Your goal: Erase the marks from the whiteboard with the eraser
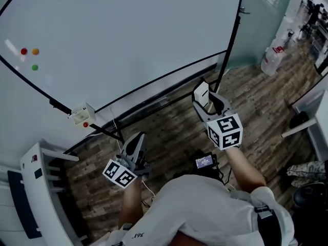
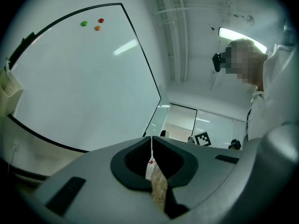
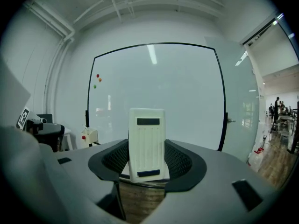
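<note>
Upper left of head view: three magnets (image 1: 31, 56) (red, orange, green) sit on the whiteboard (image 1: 128, 35). No pen marks can be made out on the board in any view; it reads plain white inside its black frame.

Lower left edge of board: a small white box (image 1: 82, 114) is fixed on the frame, with something red in it.

Lower centre-left: left gripper (image 1: 137, 140) points at the wooden floor (image 1: 169, 122), well short of the board. In the left gripper view its jaws are clenched tip to tip on nothing; only a thin white cord shows through the slit.

Centre-right: right gripper (image 1: 206, 100) is raised and apart from the board. Its jaws are clamped on the eraser (image 1: 201, 93), gripping the lower part by the two long sides; the upper half stands out beyond the tips, facing the board.

Handling, judged: the eraser looks like a light, stiff plastic block, smooth-sided, so it could twist in the jaws under hard wiping. The low side grip suits flat, even pressure.

Room, judged: the broad middle of the board is open for strokes. Keep off the magnets, the box and the frame edge.

Far right: a glass door (image 1: 261, 19) and a water jug (image 1: 270, 58), well apart from the work.
</note>
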Demonstrator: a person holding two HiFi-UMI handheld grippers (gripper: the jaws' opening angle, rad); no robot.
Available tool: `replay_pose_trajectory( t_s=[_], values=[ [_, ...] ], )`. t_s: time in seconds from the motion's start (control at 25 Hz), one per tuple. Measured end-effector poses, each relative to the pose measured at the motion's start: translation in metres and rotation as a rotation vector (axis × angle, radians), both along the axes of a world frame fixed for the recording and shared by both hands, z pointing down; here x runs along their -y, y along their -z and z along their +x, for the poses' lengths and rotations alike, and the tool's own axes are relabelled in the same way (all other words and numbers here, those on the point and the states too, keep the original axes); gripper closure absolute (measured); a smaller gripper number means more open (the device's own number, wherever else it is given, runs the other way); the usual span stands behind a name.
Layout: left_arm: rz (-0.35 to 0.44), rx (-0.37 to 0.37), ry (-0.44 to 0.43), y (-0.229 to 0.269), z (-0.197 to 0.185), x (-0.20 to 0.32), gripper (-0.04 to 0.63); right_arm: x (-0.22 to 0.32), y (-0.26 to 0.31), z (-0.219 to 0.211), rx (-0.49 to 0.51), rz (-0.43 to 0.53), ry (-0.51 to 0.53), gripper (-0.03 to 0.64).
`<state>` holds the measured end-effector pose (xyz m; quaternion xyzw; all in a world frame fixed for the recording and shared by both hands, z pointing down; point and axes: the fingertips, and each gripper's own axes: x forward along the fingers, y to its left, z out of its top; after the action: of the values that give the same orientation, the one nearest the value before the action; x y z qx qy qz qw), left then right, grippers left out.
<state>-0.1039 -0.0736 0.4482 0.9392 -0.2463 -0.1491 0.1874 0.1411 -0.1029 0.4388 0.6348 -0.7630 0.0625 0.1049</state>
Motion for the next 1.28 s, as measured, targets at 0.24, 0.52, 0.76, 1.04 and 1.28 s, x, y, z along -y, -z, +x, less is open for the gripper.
replay_pose_trajectory(
  t_s=[0.24, 0.52, 0.76, 1.04, 1.28],
  values=[
    [-0.004, -0.006, 0.007, -0.001, 0.011, -0.013, 0.588, -0.021, -0.006, 0.009, 0.006, -0.021, 0.021, 0.365],
    [-0.014, -0.012, 0.019, 0.004, 0.042, -0.012, 0.588, -0.022, -0.007, 0.034, -0.001, -0.049, 0.049, 0.365],
    [-0.026, -0.004, 0.03, 0.002, 0.067, -0.015, 0.588, -0.022, -0.01, 0.055, 0.004, -0.058, 0.069, 0.365],
    [-0.034, 0.007, 0.038, 0.0, 0.09, -0.018, 0.588, -0.023, -0.017, 0.072, 0.017, -0.065, 0.092, 0.365],
    [-0.041, 0.011, 0.046, 0.0, 0.097, -0.02, 0.588, -0.022, -0.018, 0.076, 0.029, -0.065, 0.11, 0.365]
  ],
)
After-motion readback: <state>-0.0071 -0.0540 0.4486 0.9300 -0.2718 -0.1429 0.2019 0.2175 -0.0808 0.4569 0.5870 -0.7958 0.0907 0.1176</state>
